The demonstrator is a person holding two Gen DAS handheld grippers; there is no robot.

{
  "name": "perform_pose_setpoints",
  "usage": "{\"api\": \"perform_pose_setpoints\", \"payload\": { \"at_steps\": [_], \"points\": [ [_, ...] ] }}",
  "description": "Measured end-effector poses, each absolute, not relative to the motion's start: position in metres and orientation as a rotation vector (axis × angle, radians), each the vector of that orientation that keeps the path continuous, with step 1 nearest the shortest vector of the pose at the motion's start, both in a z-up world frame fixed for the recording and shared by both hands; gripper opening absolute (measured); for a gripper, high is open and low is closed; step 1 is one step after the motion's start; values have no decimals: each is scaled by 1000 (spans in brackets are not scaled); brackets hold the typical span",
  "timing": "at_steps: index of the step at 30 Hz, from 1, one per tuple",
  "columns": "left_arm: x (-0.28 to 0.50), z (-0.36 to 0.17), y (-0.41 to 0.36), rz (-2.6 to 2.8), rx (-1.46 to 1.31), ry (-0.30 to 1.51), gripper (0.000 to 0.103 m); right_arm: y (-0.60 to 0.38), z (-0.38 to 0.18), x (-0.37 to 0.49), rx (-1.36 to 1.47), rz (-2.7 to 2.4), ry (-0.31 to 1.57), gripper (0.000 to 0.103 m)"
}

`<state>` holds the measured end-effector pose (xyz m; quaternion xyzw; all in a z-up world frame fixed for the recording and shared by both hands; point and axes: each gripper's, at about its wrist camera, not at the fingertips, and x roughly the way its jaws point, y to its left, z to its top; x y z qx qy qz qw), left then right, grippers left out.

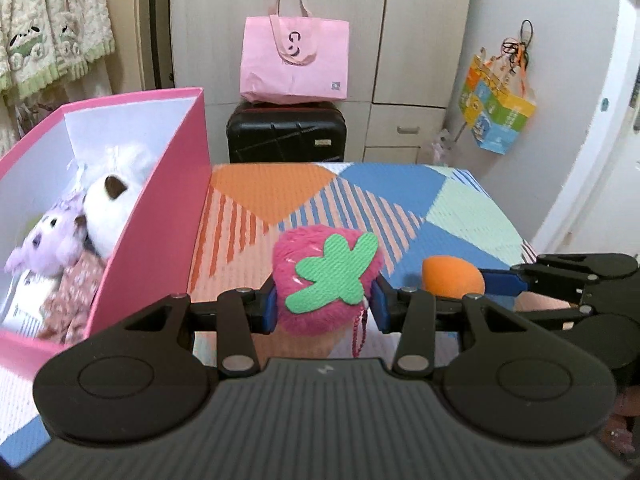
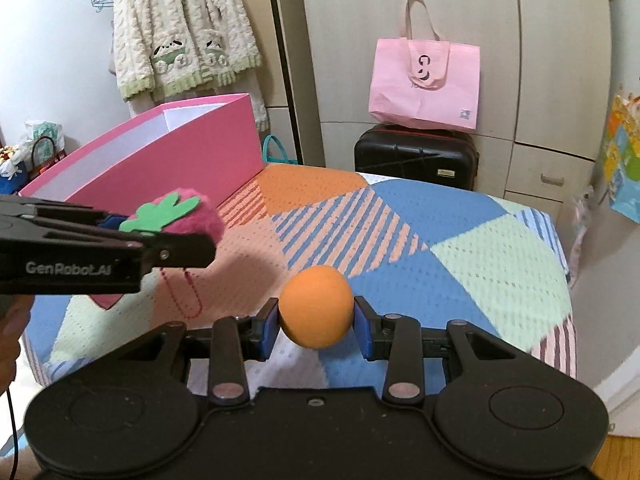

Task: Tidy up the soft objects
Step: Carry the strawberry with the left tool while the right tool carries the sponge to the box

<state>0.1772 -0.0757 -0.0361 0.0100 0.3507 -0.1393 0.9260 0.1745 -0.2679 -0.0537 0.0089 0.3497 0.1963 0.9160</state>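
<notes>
My left gripper (image 1: 323,300) pinches the pink plush strawberry (image 1: 326,276) above the patterned bedspread (image 1: 460,208); my right gripper (image 2: 316,326) squeezes the orange ball (image 2: 316,306). The pink box (image 1: 160,216) of plush toys (image 1: 80,220) sits just left.

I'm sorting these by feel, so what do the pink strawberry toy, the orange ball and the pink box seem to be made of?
Strawberry toy: long fuzzy pink plush with a flat green felt-like leaf; looks soft.
Orange ball: smooth and matte, no shine or seam; probably foam or soft rubber, can't tell which.
Pink box: thin, stiff, flat walls, matte pink outside, white inside; looks like cardboard.
</notes>
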Motion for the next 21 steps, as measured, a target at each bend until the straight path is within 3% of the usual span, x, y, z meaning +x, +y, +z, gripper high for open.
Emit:
{"api": "perform_pose_setpoints", "payload": {
  "at_steps": [21],
  "points": [
    [90,-14,10,-376,-6,769,43,-218,-33,89,-28,471,753,44]
  ]
}}
